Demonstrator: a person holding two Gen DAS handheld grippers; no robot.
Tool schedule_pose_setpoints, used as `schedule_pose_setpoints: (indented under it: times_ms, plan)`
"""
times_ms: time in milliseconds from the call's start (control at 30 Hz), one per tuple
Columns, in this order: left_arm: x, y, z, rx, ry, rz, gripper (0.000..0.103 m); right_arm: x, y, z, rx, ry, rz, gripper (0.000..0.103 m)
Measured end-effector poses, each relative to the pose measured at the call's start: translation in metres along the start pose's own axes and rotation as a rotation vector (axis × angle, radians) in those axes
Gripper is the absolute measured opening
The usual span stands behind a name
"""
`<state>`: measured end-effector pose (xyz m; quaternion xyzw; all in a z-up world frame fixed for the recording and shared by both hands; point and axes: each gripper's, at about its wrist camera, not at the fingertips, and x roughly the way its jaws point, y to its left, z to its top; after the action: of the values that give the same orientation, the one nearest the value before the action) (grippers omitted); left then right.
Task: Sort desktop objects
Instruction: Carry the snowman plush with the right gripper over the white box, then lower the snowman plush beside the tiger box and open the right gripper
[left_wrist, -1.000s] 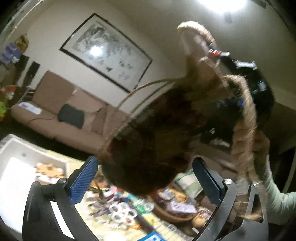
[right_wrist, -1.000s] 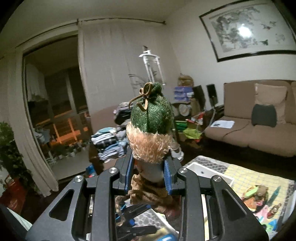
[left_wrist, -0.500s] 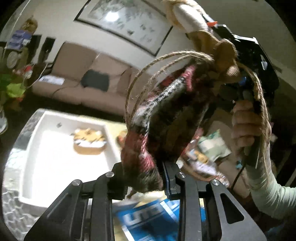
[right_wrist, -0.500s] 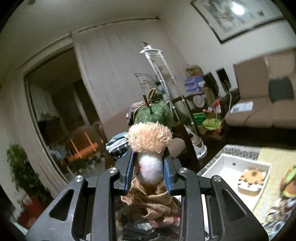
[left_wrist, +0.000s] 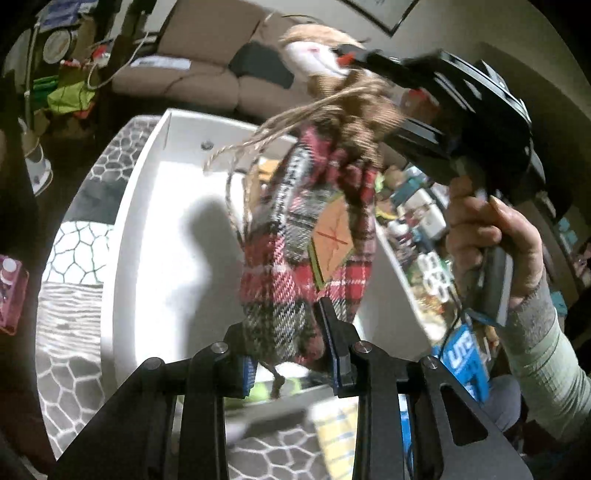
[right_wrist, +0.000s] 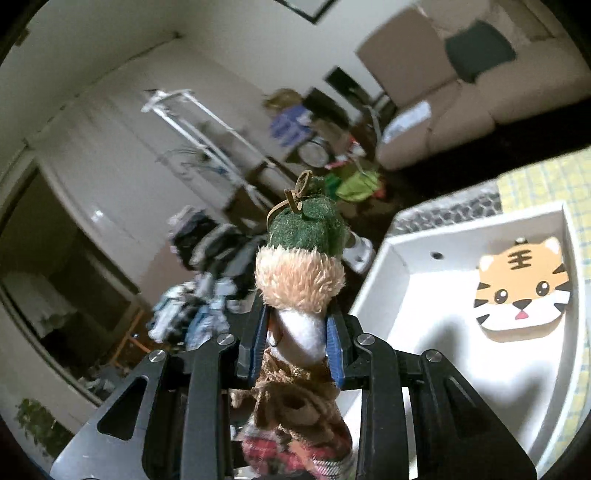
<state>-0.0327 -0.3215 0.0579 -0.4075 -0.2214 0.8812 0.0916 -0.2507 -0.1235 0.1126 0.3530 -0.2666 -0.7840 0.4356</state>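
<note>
Dim room, motion blur, fisheye edge warp; white tray (left_wrist: 147, 236) glaring, shadowed.

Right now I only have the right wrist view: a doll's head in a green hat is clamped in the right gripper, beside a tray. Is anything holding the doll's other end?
Observer: Yes. The left gripper is shut on the bottom of the doll, at the foot of its red plaid body.
Operator: Where is that body relative to the tray?
Observer: In the left wrist view it hangs in front of the white tray. I cannot tell whether it touches the floor of the tray.
Operator: Any mark on the plaid?
Observer: An orange diamond patch with a red cross on it.
</note>
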Motion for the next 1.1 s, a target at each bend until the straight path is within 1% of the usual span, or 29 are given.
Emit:
schedule_pose_setpoints:
  times_ms: [67, 100, 167, 233, 267, 300, 367, 433, 467, 500, 533, 567, 600, 633, 667, 733, 767, 833, 867, 933, 967, 1000, 1033, 1100]
  plan:
    - [0.013, 0.009, 0.009, -0.004, 0.035, 0.021, 0.029, 0.020, -0.016, 0.002, 0.020, 0.006, -0.022, 0.026]
    - [0.015, 0.009, 0.008, -0.002, 0.046, 0.037, 0.029, 0.031, -0.026, 0.002, 0.028, 0.009, -0.037, 0.026]
    - [0.023, 0.014, 0.014, -0.002, 0.063, 0.074, 0.029, 0.055, -0.045, 0.003, 0.052, 0.020, -0.063, 0.026]
    - [0.025, 0.015, 0.013, -0.001, 0.075, 0.089, 0.029, 0.075, -0.064, 0.003, 0.103, 0.035, -0.072, 0.026]
    - [0.027, 0.016, 0.014, -0.002, 0.081, 0.096, 0.033, 0.082, -0.070, 0.002, 0.116, 0.040, -0.078, 0.026]
    - [0.029, 0.019, 0.014, -0.007, 0.091, 0.109, 0.040, 0.094, -0.078, 0.000, 0.131, 0.058, -0.094, 0.026]
    - [0.037, 0.025, 0.017, -0.029, 0.123, 0.117, 0.047, 0.119, -0.096, -0.006, 0.154, 0.106, -0.119, 0.026]
    - [0.034, 0.019, 0.016, -0.014, 0.124, 0.119, 0.056, 0.140, -0.114, -0.014, 0.184, 0.146, -0.155, 0.026]
    - [0.029, 0.014, 0.016, -0.002, 0.115, 0.135, 0.077, 0.148, -0.122, -0.018, 0.199, 0.165, -0.172, 0.027]
    - [0.023, 0.010, 0.015, 0.013, 0.094, 0.156, 0.088, 0.155, -0.130, -0.023, 0.208, 0.185, -0.213, 0.030]
    - [0.019, 0.008, 0.015, 0.025, 0.081, 0.168, 0.088, 0.162, -0.138, -0.027, 0.220, 0.210, -0.262, 0.032]
    - [0.013, 0.006, 0.015, 0.033, 0.070, 0.180, 0.088, 0.167, -0.144, -0.030, 0.234, 0.231, -0.279, 0.036]
    - [0.006, 0.005, 0.014, 0.035, 0.060, 0.188, 0.088, 0.169, -0.151, -0.033, 0.267, 0.257, -0.290, 0.039]
    - [0.003, 0.006, 0.014, 0.035, 0.054, 0.186, 0.088, 0.169, -0.154, -0.034, 0.285, 0.266, -0.293, 0.045]
    - [-0.003, 0.006, 0.012, 0.038, 0.048, 0.181, 0.088, 0.163, -0.155, -0.033, 0.282, 0.256, -0.297, 0.047]
    - [-0.009, 0.009, 0.011, 0.043, 0.037, 0.181, 0.088, 0.154, -0.151, -0.032, 0.264, 0.265, -0.287, 0.049]
    - [-0.012, 0.013, 0.010, 0.046, 0.031, 0.183, 0.088, 0.149, -0.147, -0.032, 0.249, 0.278, -0.289, 0.052]
    - [-0.015, 0.013, 0.008, 0.058, 0.031, 0.190, 0.088, 0.133, -0.128, -0.031, 0.154, 0.325, -0.339, 0.057]
    - [-0.016, 0.011, 0.006, 0.069, 0.033, 0.202, 0.088, 0.127, -0.121, -0.032, 0.111, 0.347, -0.345, 0.060]
    - [-0.016, 0.010, 0.003, 0.086, 0.040, 0.213, 0.088, 0.118, -0.110, -0.036, 0.069, 0.404, -0.353, 0.062]
    - [-0.016, 0.007, 0.001, 0.092, 0.041, 0.204, 0.088, 0.115, -0.107, -0.041, 0.057, 0.451, -0.370, 0.062]
    - [-0.016, 0.006, 0.000, 0.093, 0.039, 0.196, 0.088, 0.116, -0.108, -0.049, 0.054, 0.508, -0.393, 0.062]
    - [-0.017, 0.003, -0.001, 0.095, 0.036, 0.188, 0.088, 0.115, -0.109, -0.055, 0.059, 0.546, -0.410, 0.062]
    - [-0.018, -0.003, -0.003, 0.106, 0.032, 0.177, 0.088, 0.116, -0.113, -0.067, 0.076, 0.600, -0.441, 0.062]
